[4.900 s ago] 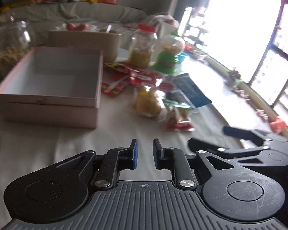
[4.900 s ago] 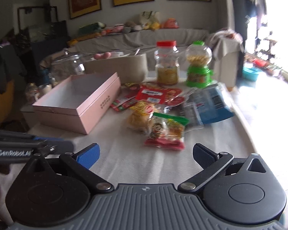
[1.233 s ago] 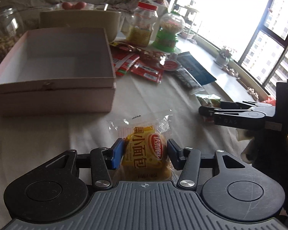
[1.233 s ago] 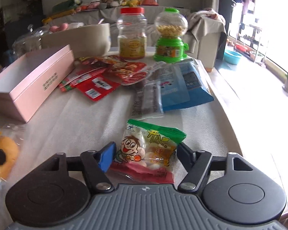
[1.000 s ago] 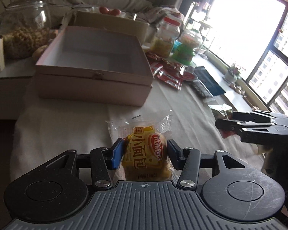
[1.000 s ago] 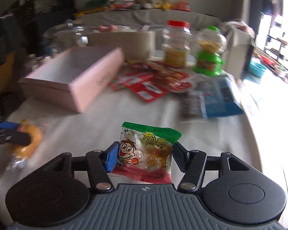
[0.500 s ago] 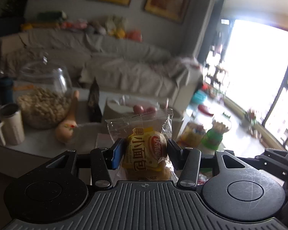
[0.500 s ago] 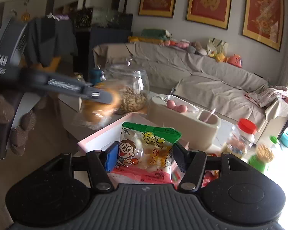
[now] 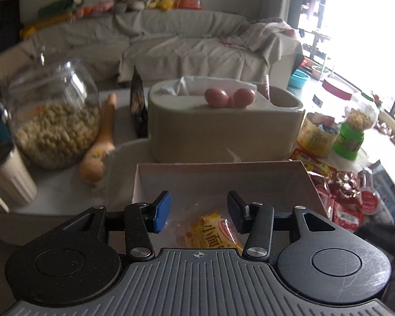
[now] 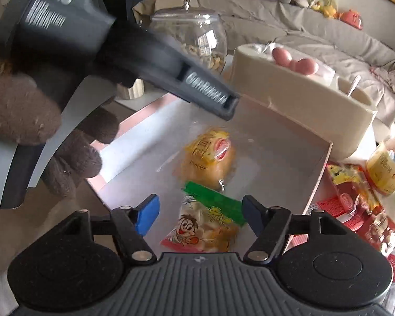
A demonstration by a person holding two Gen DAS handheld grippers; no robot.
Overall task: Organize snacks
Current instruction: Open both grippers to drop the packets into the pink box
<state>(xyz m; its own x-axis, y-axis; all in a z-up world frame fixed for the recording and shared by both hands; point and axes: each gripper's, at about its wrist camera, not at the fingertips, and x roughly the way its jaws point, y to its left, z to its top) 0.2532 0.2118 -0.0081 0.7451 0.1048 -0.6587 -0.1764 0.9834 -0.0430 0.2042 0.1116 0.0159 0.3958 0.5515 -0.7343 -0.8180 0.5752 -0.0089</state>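
Note:
The pink box (image 9: pixel 218 164) lies straight below both grippers. My left gripper (image 9: pixel 198 212) hangs over it with its jaws closing a little and nothing pressed between the pads. The yellow bread packet (image 9: pixel 216 233) lies loose beneath them on the box floor. In the right wrist view the same bread packet (image 10: pixel 208 155) rests in the box (image 10: pixel 318 163), under the left gripper (image 10: pixel 227 104), which a brown-gloved hand (image 10: pixel 26 110) holds. My right gripper (image 10: pixel 200 216) has its jaws opening. The green-topped cartoon snack packet (image 10: pixel 208 223) sits between them, clear of both pads.
Behind the box stands a beige holder (image 9: pixel 223 131) with pink eggs on top. A glass jar of nuts (image 9: pixel 55 129), a gourd (image 9: pixel 97 152) and a cup (image 9: pixel 10 176) stand to the left. Red snack packets (image 9: pixel 342 200) and a green dispenser (image 9: pixel 355 131) lie to the right.
Both grippers have carried their packets from the table over the pink box. Both have let go: the bread packet and the cartoon snack packet have dropped into the box.

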